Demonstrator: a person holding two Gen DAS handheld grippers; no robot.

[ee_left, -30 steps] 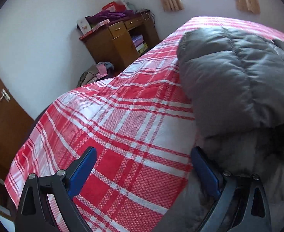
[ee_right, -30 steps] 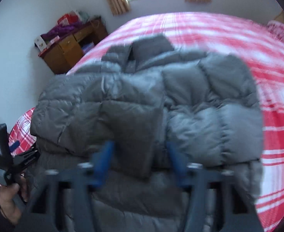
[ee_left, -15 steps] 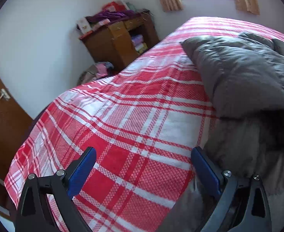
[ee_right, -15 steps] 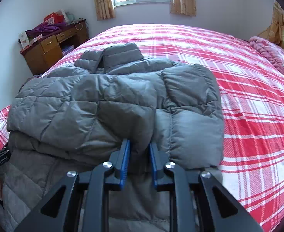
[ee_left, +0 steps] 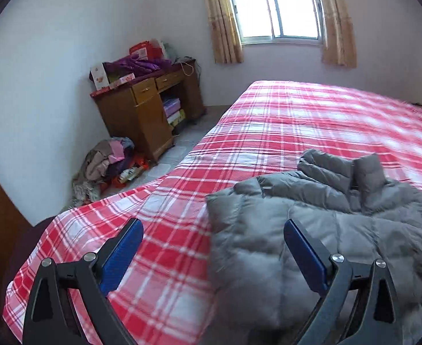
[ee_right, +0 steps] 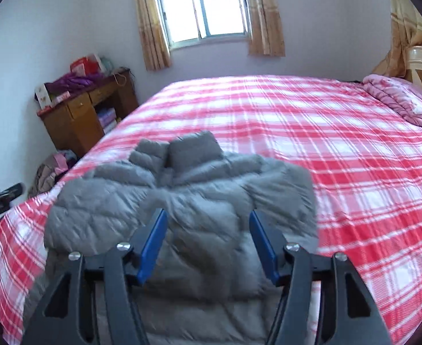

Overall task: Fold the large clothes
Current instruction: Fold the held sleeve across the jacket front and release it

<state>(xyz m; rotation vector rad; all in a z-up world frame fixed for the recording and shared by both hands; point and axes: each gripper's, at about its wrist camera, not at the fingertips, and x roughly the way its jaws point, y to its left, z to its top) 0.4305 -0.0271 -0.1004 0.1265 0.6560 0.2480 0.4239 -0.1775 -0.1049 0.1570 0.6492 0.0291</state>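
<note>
**Grey puffer jacket folded on plaid bed, both grippers clear of it**

Bedroom, white walls, curtained window point(ee_right: 208, 8) at the back. Far left: wooden desk point(ee_left: 142, 115) piled with boxes and purple cloth, heap of clothes point(ee_left: 104, 164) on the floor beside it. Bed with red-and-white plaid sheet point(ee_right: 340, 155) fills most of both views. Left gripper point(ee_left: 212, 244) raised over the near bed edge, jaws wide apart, nothing between the blue pads; its right pad point(ee_left: 304, 256) sits in front of the jacket's left edge, not pressing it. Grey puffer jacket point(ee_right: 188, 201) lies on the near part of the sheet, folded over on itself, collar toward the window. Right gripper point(ee_right: 208, 235) above the jacket's near half, jaws have just been opening, spread apart now, fabric seen between them but no pad on it. Pink quilt point(ee_right: 397, 100) bunched at far right by the headboard.
</note>
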